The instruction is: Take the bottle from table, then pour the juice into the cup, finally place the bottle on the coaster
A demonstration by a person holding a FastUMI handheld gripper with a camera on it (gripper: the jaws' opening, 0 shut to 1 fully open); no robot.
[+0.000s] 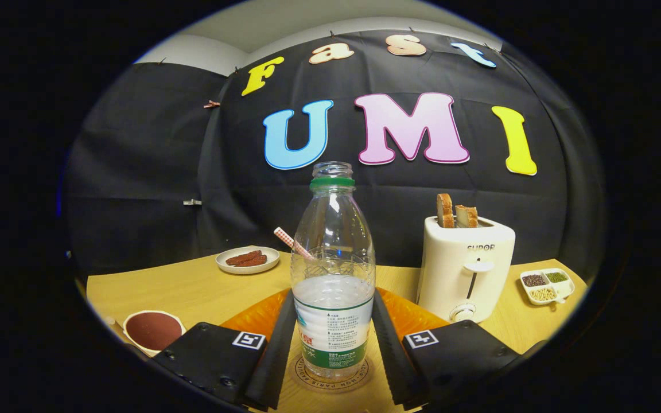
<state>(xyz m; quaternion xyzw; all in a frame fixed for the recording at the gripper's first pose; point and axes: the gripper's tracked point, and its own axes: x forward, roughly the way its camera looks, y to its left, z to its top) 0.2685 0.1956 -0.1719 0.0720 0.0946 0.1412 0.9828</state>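
Note:
A clear plastic bottle (333, 246) with a green neck ring and no cap stands upright on a round coaster (306, 374) with printed lettering. It is about one third full of pale liquid. My gripper (334, 298) is shut on the bottle, with one finger pressed against each side of the label. Right behind the bottle stands a glass cup (314, 265), seen mostly through the clear plastic. A red-checked straw (287, 238) leans out of it to the left.
An orange mat (256, 315) lies under the coaster. Beyond the right finger stands a white toaster (465, 269) holding two bread slices, then a small divided dish of grains (545, 285). A plate of dark strips (247, 259) sits at the back left and a bowl of brown powder (152, 331) at the near left.

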